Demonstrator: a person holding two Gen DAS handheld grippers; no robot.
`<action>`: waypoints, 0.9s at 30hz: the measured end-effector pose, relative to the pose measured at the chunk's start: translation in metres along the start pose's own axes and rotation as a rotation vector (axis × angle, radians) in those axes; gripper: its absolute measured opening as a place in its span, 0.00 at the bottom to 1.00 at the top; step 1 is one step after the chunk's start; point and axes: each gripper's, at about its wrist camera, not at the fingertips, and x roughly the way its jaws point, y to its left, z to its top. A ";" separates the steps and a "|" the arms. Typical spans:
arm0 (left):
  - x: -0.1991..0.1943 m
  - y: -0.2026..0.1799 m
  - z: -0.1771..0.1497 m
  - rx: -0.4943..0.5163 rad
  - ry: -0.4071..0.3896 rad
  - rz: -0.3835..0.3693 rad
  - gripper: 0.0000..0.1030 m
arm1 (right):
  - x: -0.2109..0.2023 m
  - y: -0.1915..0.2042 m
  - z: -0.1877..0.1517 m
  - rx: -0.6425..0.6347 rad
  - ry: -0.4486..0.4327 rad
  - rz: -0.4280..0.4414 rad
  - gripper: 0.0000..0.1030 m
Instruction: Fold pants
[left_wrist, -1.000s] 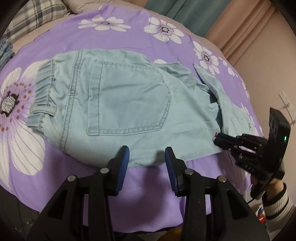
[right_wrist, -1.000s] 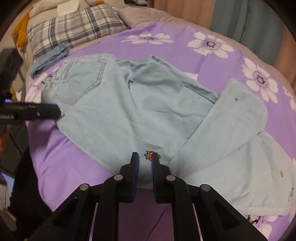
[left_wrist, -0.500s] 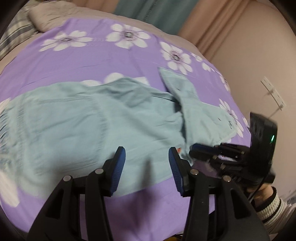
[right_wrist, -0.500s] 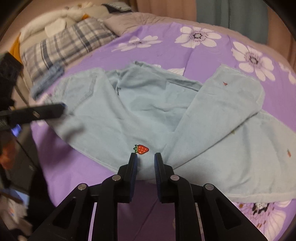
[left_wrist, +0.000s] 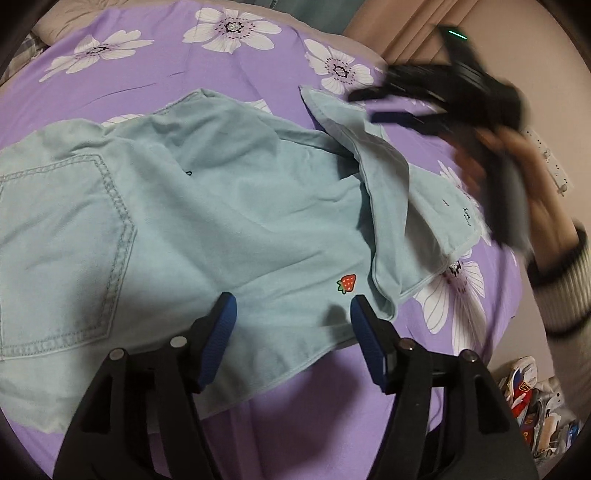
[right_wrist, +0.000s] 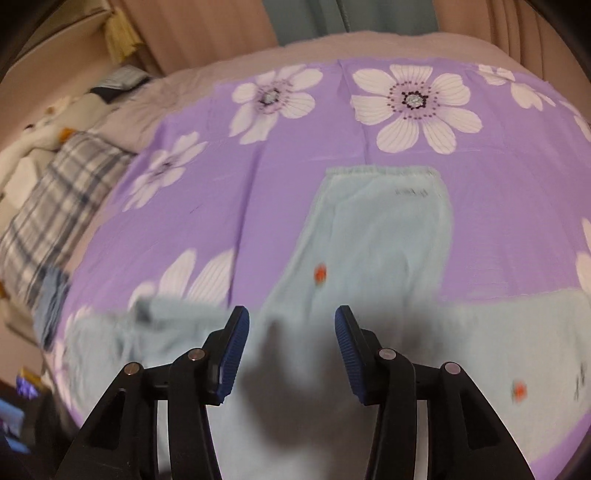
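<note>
Light blue denim pants lie spread on a purple flowered bedspread, back pocket at the left. One leg is folded over at the right. My left gripper hovers over the near edge beside a strawberry patch; its jaws are opening and the pads press on nothing. My right gripper, blurred in a hand, hangs above the far leg end. In the right wrist view my right gripper is over the leg, jaws opening with nothing gripped.
A plaid pillow and a folded blue cloth lie at the bed's left side. Curtains hang behind the bed. A wall socket and floor clutter sit beyond the bed's right edge.
The left gripper slid right from the pocket to the strawberry patch and widened. The right gripper left the pants' near edge, rose, swung over the far leg, and its nearly shut jaws spread.
</note>
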 end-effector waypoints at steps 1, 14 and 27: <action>0.000 0.000 0.000 0.001 0.000 -0.006 0.66 | 0.012 0.001 0.012 0.005 0.019 -0.017 0.46; 0.006 -0.006 0.004 0.010 -0.004 -0.032 0.81 | 0.089 0.007 0.045 -0.025 0.117 -0.257 0.06; 0.016 -0.026 0.008 0.049 0.039 0.069 0.81 | -0.128 -0.077 -0.029 0.216 -0.383 0.032 0.04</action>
